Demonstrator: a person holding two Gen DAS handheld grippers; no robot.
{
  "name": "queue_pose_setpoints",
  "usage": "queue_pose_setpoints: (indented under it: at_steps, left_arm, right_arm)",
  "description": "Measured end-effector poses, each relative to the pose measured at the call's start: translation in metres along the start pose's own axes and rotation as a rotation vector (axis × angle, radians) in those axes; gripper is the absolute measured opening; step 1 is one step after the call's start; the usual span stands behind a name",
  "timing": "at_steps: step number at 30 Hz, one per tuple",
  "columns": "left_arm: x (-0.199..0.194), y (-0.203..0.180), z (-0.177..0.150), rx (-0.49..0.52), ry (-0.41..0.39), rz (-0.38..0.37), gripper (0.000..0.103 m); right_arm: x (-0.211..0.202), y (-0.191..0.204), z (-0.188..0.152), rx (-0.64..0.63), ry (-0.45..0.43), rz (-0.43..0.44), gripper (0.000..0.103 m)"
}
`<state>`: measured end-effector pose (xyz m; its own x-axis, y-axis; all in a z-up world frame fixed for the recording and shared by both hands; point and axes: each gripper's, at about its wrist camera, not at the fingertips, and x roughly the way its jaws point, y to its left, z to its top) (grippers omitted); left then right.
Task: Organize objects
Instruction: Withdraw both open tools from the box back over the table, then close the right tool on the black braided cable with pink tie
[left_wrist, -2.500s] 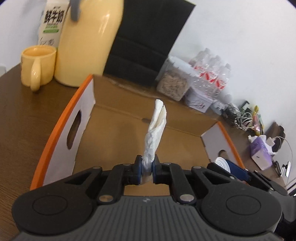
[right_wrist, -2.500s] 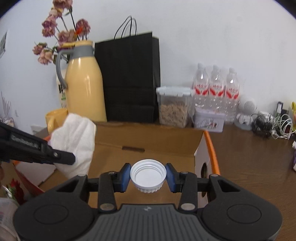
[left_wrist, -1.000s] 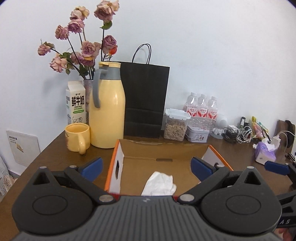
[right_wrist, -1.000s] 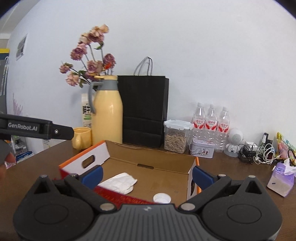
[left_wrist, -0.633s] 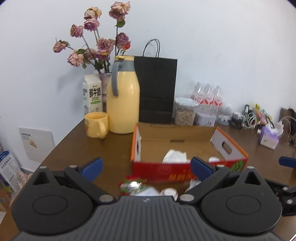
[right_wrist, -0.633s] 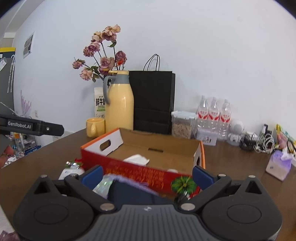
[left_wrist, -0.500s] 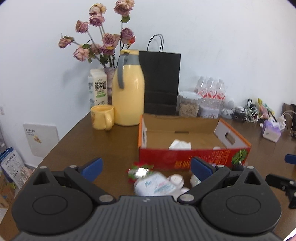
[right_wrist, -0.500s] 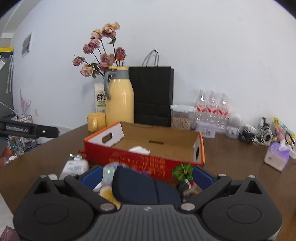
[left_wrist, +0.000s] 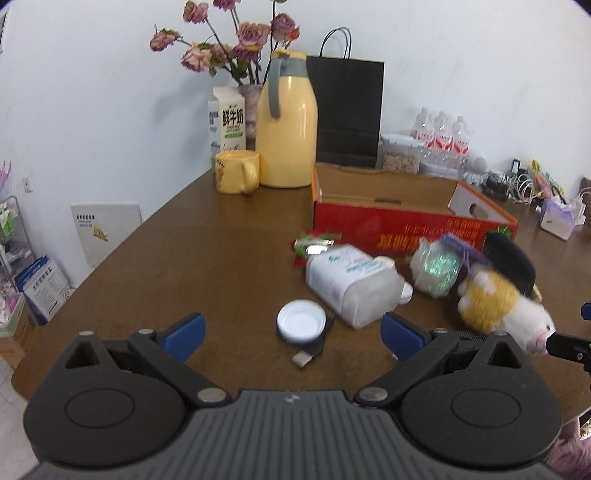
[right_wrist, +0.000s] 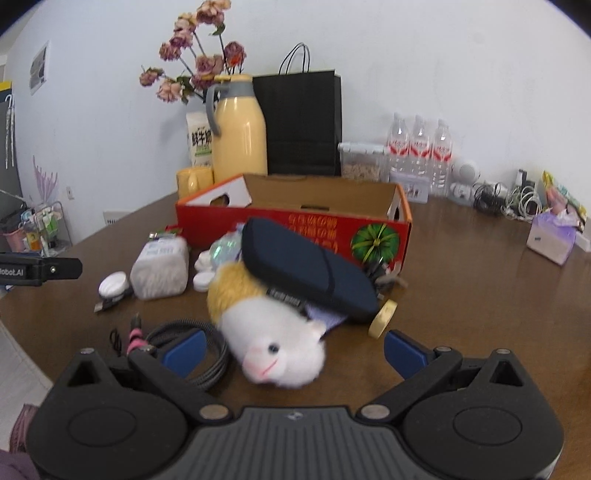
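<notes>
A red cardboard box (left_wrist: 413, 230) (right_wrist: 291, 221) stands open on the brown table. In front of it lie a white plastic bottle (left_wrist: 351, 286) (right_wrist: 160, 271), a white cap (left_wrist: 301, 325) (right_wrist: 113, 285), a yellow-and-white plush toy (left_wrist: 498, 308) (right_wrist: 266, 332), a dark blue case (right_wrist: 306, 271) and a shiny bag (left_wrist: 437, 269). My left gripper (left_wrist: 291, 332) is open, low over the table just short of the cap. My right gripper (right_wrist: 293, 350) is open, with the plush toy's head between its fingers but not clamped.
At the back stand a yellow jug (left_wrist: 288, 125), a yellow mug (left_wrist: 236, 171), a milk carton (left_wrist: 227, 122), dried roses (left_wrist: 236, 37), a black paper bag (left_wrist: 347, 110) and water bottles (right_wrist: 419, 151). A coiled cable (right_wrist: 199, 350) lies near the right gripper. Tissue pack (right_wrist: 552, 236) at far right.
Both grippers let go of the tissue and the cap inside the box, opened, and pulled back and down to the loose objects in front of the box.
</notes>
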<state>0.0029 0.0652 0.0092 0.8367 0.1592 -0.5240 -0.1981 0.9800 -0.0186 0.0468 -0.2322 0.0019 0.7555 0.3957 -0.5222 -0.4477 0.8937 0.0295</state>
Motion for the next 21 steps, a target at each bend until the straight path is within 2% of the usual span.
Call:
queue_pose_setpoints:
  at_steps: [10,21]
  left_arm:
    - [-0.007,0.017,-0.012,-0.003,0.017,0.01,0.103]
    - [-0.004,0.039,-0.024,-0.028,0.034,-0.015,0.103]
  right_arm:
    - [-0.009,0.026,-0.001,-0.035,0.026,0.043,0.103]
    - [0.009,0.061,-0.006,-0.059,0.149,0.156,0.102]
